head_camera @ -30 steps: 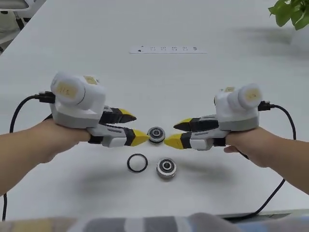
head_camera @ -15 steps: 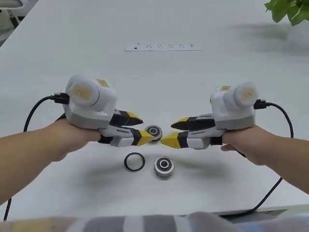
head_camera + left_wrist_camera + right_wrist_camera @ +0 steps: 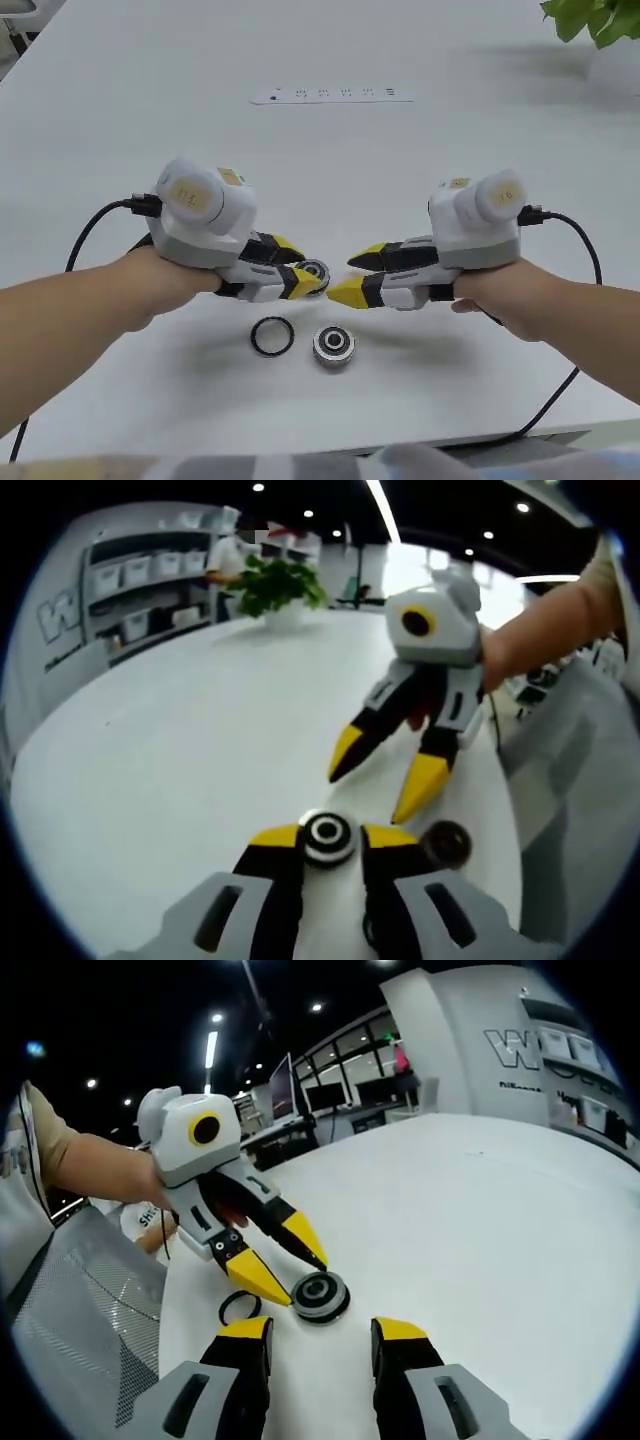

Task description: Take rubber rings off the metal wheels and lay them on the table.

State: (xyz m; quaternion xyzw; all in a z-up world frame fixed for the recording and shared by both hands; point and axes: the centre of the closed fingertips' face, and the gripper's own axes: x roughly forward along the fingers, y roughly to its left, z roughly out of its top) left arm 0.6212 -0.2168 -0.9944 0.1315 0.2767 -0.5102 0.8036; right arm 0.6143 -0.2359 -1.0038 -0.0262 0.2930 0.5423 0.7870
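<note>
In the head view the left gripper [image 3: 300,268] has its yellow-tipped jaws closed on a small round metal wheel with a dark centre [image 3: 314,272], low over the plain white table [image 3: 420,170]. Whether this metal wheel rests on the table or hangs just clear of it cannot be told. The right gripper [image 3: 345,276] points at the metal wheel from the opposite side, its tips just beside it and not touching.

The left gripper view settles the grip: the two yellow tips press against opposite sides of the metal wheel [image 3: 328,838]. Beyond the wheel the right gripper shows with its jaws spread. The right gripper view confirms this, its own jaws [image 3: 322,1330] standing apart around bare table, short of the metal wheel [image 3: 320,1297].

A thin black rubber ring [image 3: 272,336] lies flat on the table, nearer the person than the metal wheel. Just beside the ring, apart from it, lies a second metal wheel [image 3: 333,344]. The left gripper view shows that second metal wheel [image 3: 447,843] as a dark disc close to the clamped one, while the right gripper view shows the ring [image 3: 240,1307].

Well beyond the metal wheel lies a long white power strip [image 3: 330,95], and farther still stands a green leafy plant [image 3: 590,18].
</note>
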